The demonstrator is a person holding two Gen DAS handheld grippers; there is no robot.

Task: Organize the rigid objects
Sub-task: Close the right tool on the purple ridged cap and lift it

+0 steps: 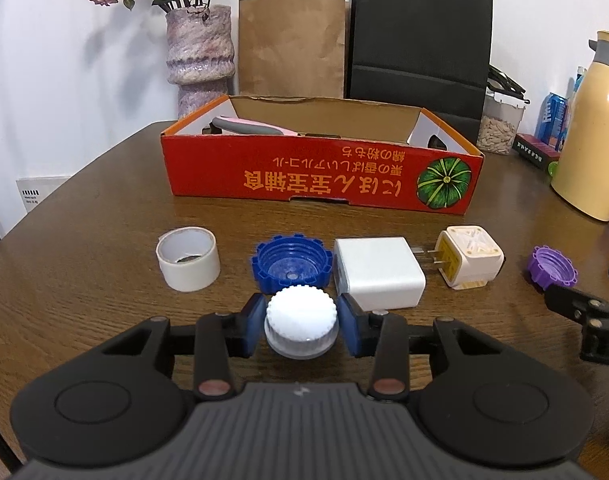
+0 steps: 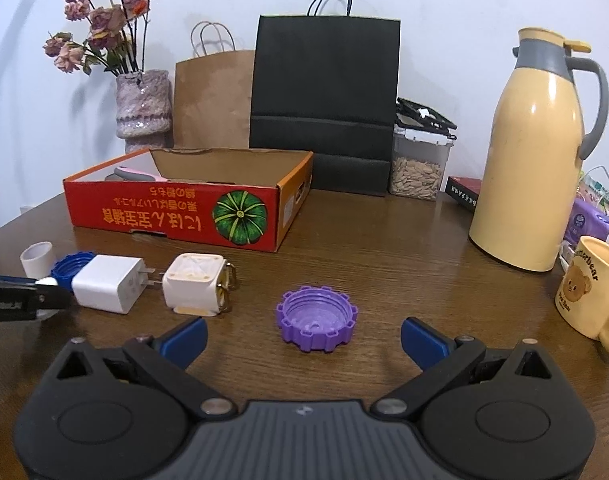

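1. At the far left of the row on the tabletop (image 1: 84,208) we see a roll of tape (image 1: 187,258) standing on its flat end, its hollow core pointing up. We judge it light and stiff, best taken across its outer wall.
2. Next comes the blue cap (image 1: 291,266), lying open side up with a notched rim. We expect hard, light plastic; the notches should give the pads purchase.
3. Just in front of it sits the white cap (image 1: 301,328), ribbed, closed top up, between the pads of our left claw (image 1: 301,326). The pads flank its sides closely, but we cannot tell whether they are pressing on it or just short of touching. It looks light and rigid, and the ribbed wall is the sensible place to hold.
4. To the right lies the white charger (image 1: 378,274), a smooth block with its prongs pointing right, its long axis running along the row. We judge it heavier and slippery, best gripped across its flat sides.
5. The cream plug adapter (image 1: 470,258) sits just beside those prongs.
6. Farthest right, the purple cap (image 2: 315,318) lies open side up, ahead of our right claw (image 2: 302,340), whose jaws stand wide apart and hold nothing.
7. Behind the row, the red box (image 1: 304,176) stands open-topped, our likely destination.
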